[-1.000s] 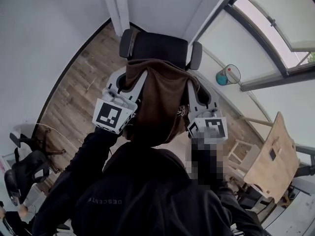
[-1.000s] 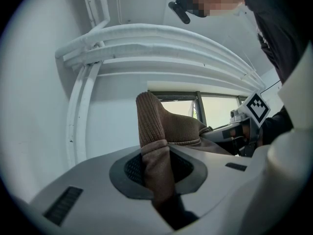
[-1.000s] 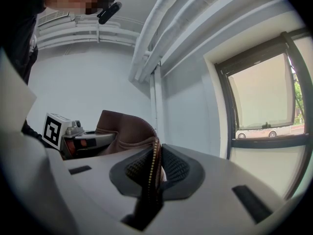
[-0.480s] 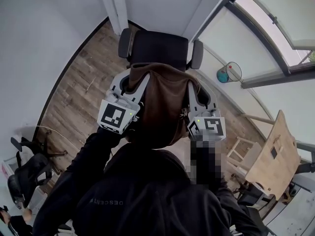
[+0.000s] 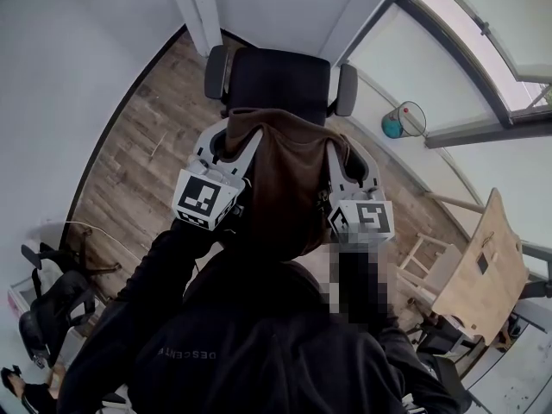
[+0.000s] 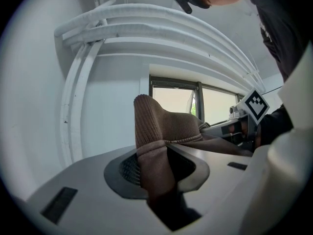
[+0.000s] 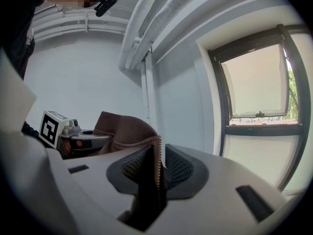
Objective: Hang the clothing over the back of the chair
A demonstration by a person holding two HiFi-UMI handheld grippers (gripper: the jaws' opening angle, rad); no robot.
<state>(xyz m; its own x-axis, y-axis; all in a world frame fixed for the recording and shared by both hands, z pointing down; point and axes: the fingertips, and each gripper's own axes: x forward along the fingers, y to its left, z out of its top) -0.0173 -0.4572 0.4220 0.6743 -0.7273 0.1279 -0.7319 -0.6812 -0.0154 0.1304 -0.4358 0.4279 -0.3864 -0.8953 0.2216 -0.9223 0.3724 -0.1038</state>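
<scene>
A brown knitted garment (image 5: pixel 289 179) with a zip edge hangs between my two grippers, just in front of the black office chair's back (image 5: pixel 276 76). My left gripper (image 5: pixel 228 136) is at the garment's left top corner. Its jaws are opening: a thick hem (image 6: pixel 161 126) stands between them against the left pad, with a dark gap at the right pad. My right gripper (image 5: pixel 341 158) is at the right top corner. Its jaws are opening too, and the zip edge (image 7: pixel 157 155) stands loosely between the pads. The chair's top edge is hidden under the cloth.
The chair's armrests (image 5: pixel 216 72) (image 5: pixel 347 89) stick out on both sides. A white pillar (image 5: pixel 194 7) and the wall stand behind it. To the right are a round net with a ball (image 5: pixel 401 128) and a wooden table (image 5: pixel 479 266). Another black chair (image 5: pixel 52 309) is at lower left.
Both grippers have sunk a little with the garment, and its top now lies closer to the chair's back.
</scene>
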